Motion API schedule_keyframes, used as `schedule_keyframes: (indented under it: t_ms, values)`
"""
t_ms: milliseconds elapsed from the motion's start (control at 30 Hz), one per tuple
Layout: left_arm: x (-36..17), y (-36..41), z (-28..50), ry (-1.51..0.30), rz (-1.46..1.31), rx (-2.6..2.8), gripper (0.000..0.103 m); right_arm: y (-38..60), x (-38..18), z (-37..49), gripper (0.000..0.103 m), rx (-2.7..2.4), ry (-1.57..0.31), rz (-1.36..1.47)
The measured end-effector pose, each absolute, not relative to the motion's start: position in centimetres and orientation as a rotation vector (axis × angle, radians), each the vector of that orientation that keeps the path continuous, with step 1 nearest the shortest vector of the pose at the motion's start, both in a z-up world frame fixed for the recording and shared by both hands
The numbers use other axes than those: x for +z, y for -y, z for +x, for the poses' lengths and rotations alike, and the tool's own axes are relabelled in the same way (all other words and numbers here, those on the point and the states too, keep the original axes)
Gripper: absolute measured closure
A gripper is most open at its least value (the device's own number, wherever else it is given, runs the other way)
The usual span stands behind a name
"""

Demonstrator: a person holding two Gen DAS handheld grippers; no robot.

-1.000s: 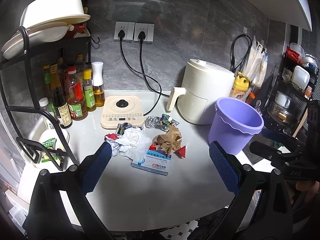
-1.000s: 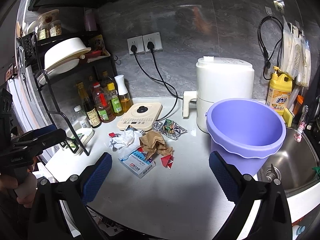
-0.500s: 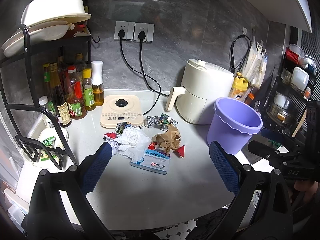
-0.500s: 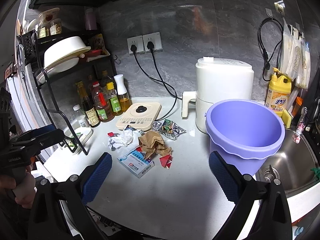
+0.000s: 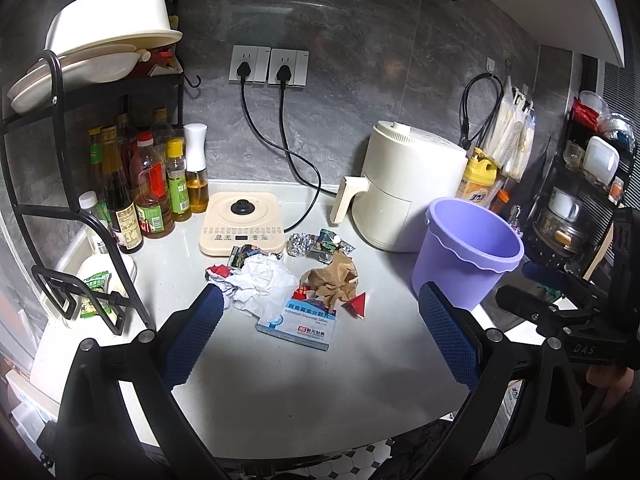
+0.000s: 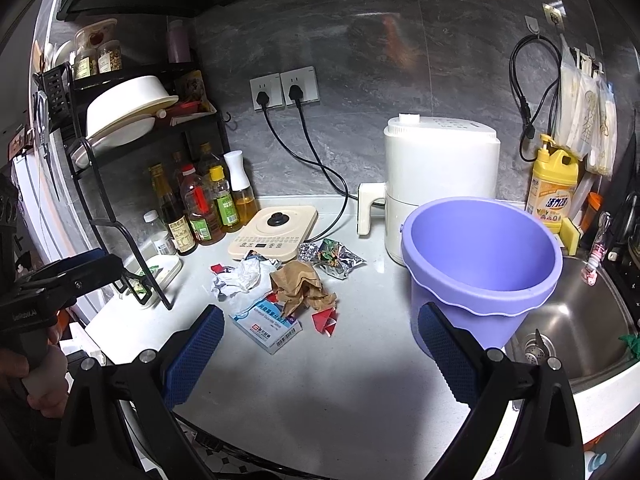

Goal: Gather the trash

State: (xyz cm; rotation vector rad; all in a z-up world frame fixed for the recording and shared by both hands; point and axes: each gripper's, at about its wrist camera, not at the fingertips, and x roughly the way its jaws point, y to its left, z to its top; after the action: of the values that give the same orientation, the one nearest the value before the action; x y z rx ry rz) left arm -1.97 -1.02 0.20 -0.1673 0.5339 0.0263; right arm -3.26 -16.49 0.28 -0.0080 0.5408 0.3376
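We hold the left gripper (image 5: 320, 336) and right gripper (image 6: 320, 350) spread wide, empty, above the smooth pale counter (image 5: 304, 392). Crumpled white tissue (image 5: 262, 282), wrinkled brown paper (image 5: 334, 280), a flat box (image 5: 302, 322) and shiny foil (image 5: 300, 243) lie at twelve o'clock. The round purple bucket (image 6: 480, 264) stands at two o'clock.

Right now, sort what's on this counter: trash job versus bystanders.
Job: white crumpled paper, brown crumpled paper, medicine box, red scrap, foil wrappers, purple bucket.
Bystanders: induction cooker, air fryer, sauce bottles, detergent.
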Motion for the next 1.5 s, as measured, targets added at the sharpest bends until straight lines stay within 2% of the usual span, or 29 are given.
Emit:
schedule_keyframes:
  t_ms: [500,867,1233,1500]
  values:
    - [-0.2,-0.3,-1.1,-0.559,-0.188,0.055,0.006,16.5,0.0,-2.3,0.008,0.342,-0.558,-0.011]
    - [-3.7,-4.4,2.6,-0.659,-0.221,0.053,0.007,14.5,-1.7,0.4,0.008,0.339,-0.604,-0.022]
    - [-7.5,-8.1,8.1,-0.747,-0.297,0.035,0.037,11.7,-5.2,4.4,0.034,0.381,-0.687,-0.037]
    - [-10.8,-8.3,12.2,-0.816,-0.245,-0.008,0.046,10.7,-8.3,7.5,0.047,0.349,-0.762,-0.025]
